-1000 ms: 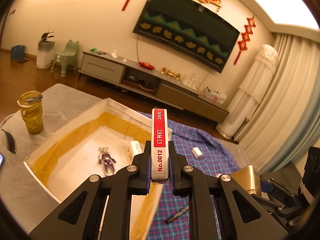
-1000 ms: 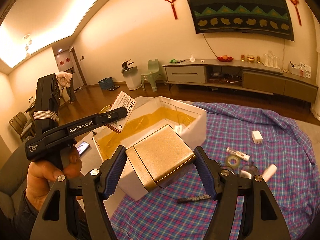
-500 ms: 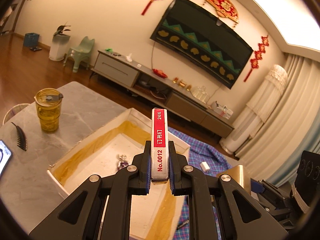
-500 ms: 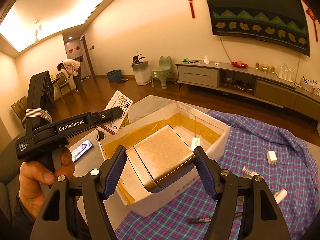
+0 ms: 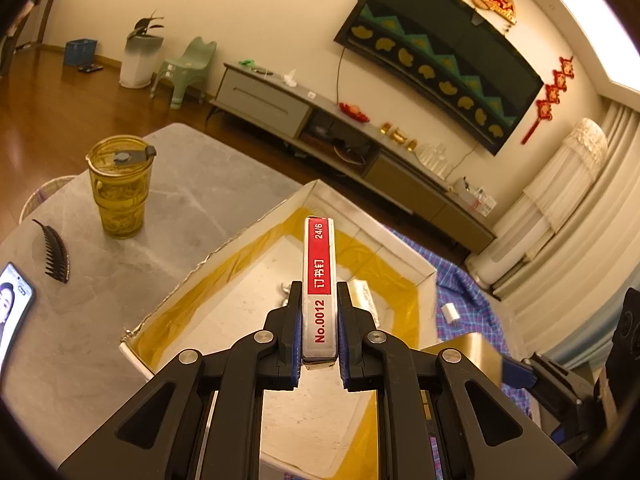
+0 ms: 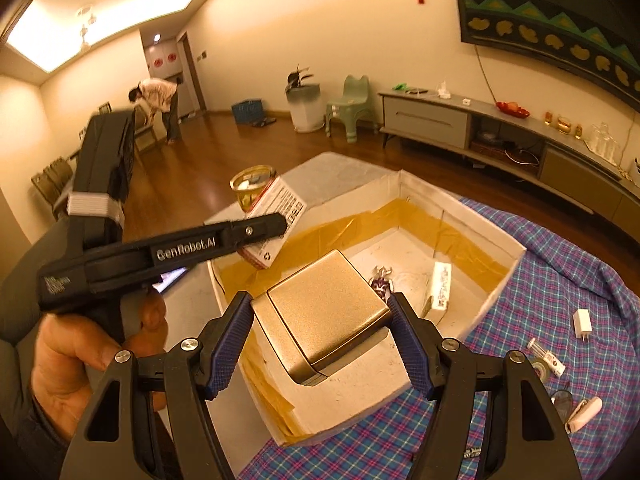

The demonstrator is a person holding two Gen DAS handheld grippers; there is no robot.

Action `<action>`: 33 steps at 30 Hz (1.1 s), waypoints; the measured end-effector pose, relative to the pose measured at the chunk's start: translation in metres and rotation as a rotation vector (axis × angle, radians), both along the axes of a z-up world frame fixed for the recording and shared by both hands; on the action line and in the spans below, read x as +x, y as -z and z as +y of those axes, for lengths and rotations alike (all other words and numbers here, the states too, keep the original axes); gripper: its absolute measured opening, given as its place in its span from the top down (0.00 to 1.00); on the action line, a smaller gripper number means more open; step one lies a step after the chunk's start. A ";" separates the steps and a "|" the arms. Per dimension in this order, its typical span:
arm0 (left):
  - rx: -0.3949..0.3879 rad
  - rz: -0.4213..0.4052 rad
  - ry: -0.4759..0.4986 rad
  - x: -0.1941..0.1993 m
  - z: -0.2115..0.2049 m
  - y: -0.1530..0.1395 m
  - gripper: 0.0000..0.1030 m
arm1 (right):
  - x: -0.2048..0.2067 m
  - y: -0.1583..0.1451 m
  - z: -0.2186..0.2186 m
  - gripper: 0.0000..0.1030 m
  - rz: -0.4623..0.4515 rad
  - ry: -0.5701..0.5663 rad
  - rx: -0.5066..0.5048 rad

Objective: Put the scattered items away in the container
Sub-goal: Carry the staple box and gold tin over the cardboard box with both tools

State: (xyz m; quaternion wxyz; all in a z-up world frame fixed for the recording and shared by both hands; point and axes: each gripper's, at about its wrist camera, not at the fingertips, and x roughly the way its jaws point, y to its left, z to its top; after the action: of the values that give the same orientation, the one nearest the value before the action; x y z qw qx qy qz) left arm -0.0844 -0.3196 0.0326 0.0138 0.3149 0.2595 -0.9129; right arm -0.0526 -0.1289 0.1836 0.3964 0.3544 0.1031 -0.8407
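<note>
Here the left gripper clamps a staple box on its narrow sides, poised above the white container. Right gripper spans wide on a gold box, over the container's near corner. Both tilt downward; the left hand wraps its handle.

The open box is set on the table, with a figurine and a packet inside; a cup, comb and phone are placed to its left, a charger on the cloth to its right
</note>
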 end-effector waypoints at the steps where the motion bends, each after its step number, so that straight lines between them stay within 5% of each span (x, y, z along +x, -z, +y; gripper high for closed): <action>1: -0.008 -0.007 0.006 -0.001 0.000 0.001 0.86 | -0.001 0.004 -0.004 0.33 -0.003 -0.006 0.016; 16: -0.272 -0.114 0.091 -0.016 0.026 0.016 0.86 | -0.008 0.050 -0.036 0.32 -0.033 -0.053 0.268; 33: -0.385 -0.227 0.123 -0.033 0.027 0.043 0.86 | -0.005 0.073 -0.054 0.32 -0.070 -0.113 0.424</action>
State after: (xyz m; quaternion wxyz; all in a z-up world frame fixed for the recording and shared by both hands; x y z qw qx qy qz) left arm -0.1172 -0.2930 -0.0105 0.0470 0.4221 0.0578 -0.9035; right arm -0.0575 -0.1826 0.1102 0.3627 0.4525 0.2834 -0.7637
